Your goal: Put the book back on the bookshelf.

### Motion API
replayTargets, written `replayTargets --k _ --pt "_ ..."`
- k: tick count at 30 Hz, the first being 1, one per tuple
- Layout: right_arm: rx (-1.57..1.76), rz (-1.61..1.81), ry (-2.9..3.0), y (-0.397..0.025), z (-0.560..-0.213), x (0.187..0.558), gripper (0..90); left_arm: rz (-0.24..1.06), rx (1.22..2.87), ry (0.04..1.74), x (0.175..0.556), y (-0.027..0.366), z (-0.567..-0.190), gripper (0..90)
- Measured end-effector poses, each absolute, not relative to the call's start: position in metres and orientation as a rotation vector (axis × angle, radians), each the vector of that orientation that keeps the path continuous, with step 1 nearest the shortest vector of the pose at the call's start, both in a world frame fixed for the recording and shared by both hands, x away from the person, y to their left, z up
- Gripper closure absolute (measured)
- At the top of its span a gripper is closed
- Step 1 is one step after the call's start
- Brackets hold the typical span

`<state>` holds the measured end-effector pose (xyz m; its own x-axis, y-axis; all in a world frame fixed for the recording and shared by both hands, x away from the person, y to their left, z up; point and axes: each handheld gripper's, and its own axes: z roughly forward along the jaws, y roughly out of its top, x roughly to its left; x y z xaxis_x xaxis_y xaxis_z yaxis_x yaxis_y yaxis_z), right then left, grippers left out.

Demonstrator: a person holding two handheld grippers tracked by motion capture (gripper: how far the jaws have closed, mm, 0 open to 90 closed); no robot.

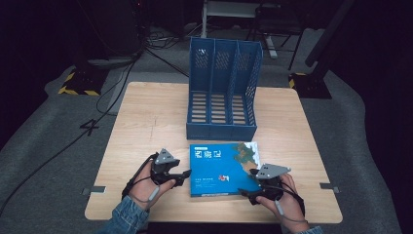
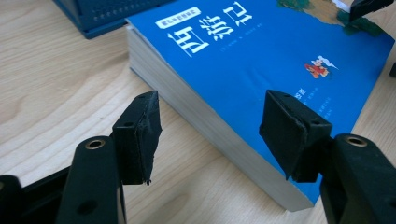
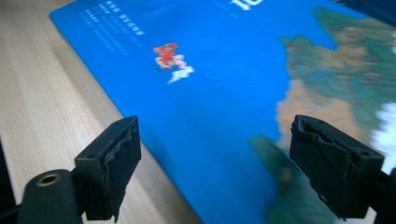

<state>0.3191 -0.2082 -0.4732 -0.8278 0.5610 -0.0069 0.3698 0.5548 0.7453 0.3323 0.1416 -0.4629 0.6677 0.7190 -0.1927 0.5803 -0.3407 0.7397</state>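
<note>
Jaws wide — both grippers flank the book (image 1: 224,168) edges

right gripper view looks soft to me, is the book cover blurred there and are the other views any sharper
Right gripper view: the book cover is blurred, its small print unreadable, while the jaws stay crisp. Left gripper view: sharper, the white title characters are clear. High view: table evenly lit, surroundings dark, cover print too small to read.

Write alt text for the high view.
A blue book lies flat on a wooden table, with an open left gripper at its left edge and the right gripper over its near right corner. Behind it stands an empty blue file rack.
</note>
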Motion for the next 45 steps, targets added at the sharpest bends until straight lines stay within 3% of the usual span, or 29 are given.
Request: replayTargets --k 13,18,22,26,30,34,38,41,45 --pt "0.658 1.078 2.524 -0.182 -0.481 0.312 14.7 0.138 2.062 1.033 0.341 0.132 -0.483 34.1" --pt "0.622 1.05 2.514 -0.179 -0.483 0.309 12.8 0.046 2.028 1.03 0.341 0.122 -0.488 34.6" --pt "0.578 1.014 2.498 -0.177 -0.486 0.307 12.9 0.075 2.053 1.019 0.34 0.12 -0.486 32.5" --pt "0.57 0.999 2.503 -0.176 -0.485 0.307 13.5 0.148 2.08 0.992 0.338 0.12 -0.48 44.0" --pt "0.574 0.996 2.5 -0.176 -0.485 0.307 14.2 0.208 2.084 0.947 0.335 0.117 -0.473 49.7" --pt "0.589 1.023 2.495 -0.177 -0.486 0.308 14.2 0.103 1.982 0.927 0.334 0.118 -0.465 60.1" --pt "0.599 1.028 2.49 -0.177 -0.486 0.307 14.1 0.164 2.013 0.907 0.332 0.114 -0.464 71.0" --pt "0.601 1.03 2.483 -0.176 -0.486 0.307 13.9 0.111 1.989 0.924 0.334 0.117 -0.461 81.5" --pt "0.605 1.034 2.486 -0.176 -0.484 0.305 16.6 0.096 2.007 0.901 0.334 0.116 -0.453 85.2"
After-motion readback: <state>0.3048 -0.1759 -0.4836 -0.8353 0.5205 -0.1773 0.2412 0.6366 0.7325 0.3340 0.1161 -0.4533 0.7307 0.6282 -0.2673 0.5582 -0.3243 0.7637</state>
